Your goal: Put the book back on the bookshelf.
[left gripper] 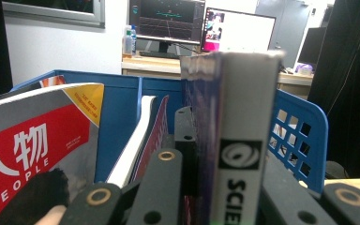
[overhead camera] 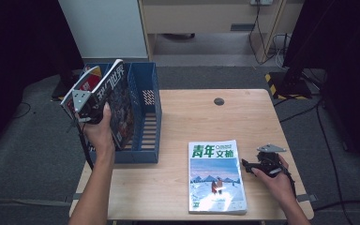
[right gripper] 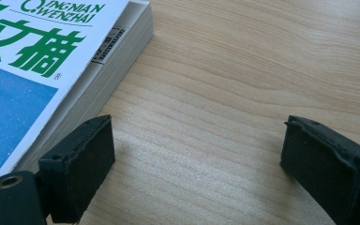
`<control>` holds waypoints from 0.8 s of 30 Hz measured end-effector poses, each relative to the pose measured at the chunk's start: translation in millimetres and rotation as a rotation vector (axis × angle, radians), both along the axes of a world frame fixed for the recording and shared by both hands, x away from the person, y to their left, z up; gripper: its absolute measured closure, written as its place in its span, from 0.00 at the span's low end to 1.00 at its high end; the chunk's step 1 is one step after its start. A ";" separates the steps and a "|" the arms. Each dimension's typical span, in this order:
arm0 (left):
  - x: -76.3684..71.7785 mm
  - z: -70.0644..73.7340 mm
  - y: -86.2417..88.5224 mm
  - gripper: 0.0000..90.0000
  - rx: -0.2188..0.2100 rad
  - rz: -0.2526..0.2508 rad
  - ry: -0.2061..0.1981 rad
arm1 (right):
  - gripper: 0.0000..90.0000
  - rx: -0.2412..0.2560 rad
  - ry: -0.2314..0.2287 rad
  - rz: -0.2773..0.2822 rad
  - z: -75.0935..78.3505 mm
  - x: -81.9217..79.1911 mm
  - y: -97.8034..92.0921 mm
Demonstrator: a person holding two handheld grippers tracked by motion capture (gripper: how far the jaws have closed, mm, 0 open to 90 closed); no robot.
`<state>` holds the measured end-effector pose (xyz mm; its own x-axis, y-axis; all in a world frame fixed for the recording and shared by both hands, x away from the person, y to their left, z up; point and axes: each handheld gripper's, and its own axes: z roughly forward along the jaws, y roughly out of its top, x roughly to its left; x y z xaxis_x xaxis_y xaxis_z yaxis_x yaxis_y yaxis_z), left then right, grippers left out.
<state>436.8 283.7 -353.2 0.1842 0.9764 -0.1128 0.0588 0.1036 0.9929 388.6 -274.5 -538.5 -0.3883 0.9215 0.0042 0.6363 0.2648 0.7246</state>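
From above, the left gripper (overhead camera: 85, 107) held a dark magazine (overhead camera: 115, 101) tilted over the blue file rack (overhead camera: 145, 117). Its own view showed jaws clamped on the spine. The right gripper (right gripper: 194, 164) gaped empty on the counter (right gripper: 243, 70), beside a blue-covered magazine (right gripper: 23, 70).

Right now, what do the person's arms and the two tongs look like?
Both forearms are bare, no sleeves in view. The left tongs and right tongs are black, each topped by a grey three-cornered plate. A dark cable hangs from the left one. The jaws are blocky black pads.
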 end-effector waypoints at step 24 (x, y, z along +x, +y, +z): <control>2.6 -8.7 -17.5 0.91 -0.028 -0.029 0.011 | 0.11 0.001 0.001 0.004 0.0 -0.3 0.1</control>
